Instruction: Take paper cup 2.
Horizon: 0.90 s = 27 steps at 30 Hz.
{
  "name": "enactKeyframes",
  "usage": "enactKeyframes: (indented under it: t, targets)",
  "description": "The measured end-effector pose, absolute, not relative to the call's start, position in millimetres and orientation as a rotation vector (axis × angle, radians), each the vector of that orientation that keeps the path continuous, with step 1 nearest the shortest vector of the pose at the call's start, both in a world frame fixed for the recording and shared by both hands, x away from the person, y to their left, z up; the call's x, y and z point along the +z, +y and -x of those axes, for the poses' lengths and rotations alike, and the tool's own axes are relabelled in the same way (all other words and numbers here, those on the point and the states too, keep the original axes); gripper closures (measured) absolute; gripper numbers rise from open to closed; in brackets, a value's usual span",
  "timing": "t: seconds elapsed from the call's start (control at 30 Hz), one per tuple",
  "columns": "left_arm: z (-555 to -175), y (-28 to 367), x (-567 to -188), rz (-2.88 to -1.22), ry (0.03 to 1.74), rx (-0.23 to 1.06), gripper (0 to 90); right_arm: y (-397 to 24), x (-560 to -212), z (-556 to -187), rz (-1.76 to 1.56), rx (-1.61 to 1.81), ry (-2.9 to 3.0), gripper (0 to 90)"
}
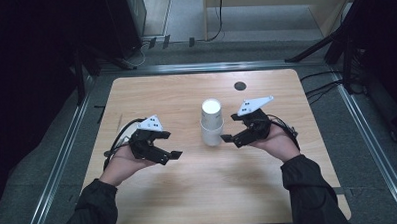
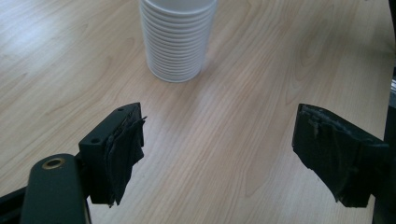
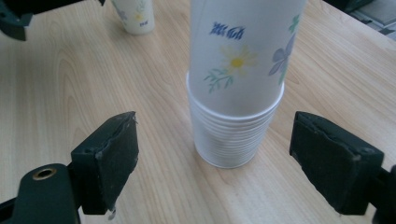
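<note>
A stack of white paper cups [image 1: 212,124] stands upside down in the middle of the wooden table [image 1: 199,182]. Its top cup carries printed flowers [image 3: 236,60], and the rims of the lower cups form ridges [image 2: 177,39]. My right gripper [image 1: 230,128] is just right of the stack and open. The stack stands ahead of its wide-set jaws [image 3: 215,135] without touching them. My left gripper [image 1: 171,144] is to the left of the stack, apart from it. It is open with only bare table between its jaws [image 2: 219,144].
A single flowered cup [image 3: 135,16] stands upside down beyond the left hand, near the table's left side [image 1: 121,128]. A round black hole [image 1: 240,85] sits in the tabletop behind the stack. Dark stands and cables surround the table.
</note>
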<state>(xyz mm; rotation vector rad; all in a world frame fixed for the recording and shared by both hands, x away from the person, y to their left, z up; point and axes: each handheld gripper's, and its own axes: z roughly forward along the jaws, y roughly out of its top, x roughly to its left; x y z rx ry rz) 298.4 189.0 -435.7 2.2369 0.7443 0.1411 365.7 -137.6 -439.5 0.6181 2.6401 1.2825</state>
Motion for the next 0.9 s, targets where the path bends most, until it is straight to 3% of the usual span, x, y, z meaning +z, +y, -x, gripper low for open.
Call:
enactKeyframes:
  t: [0.9]
  targets:
    - [-294.4,174.8,-456.0,-2.308,0.639,0.065,17.3,-79.6,-398.4,-420.9,-0.434,1.023,2.831,18.8]
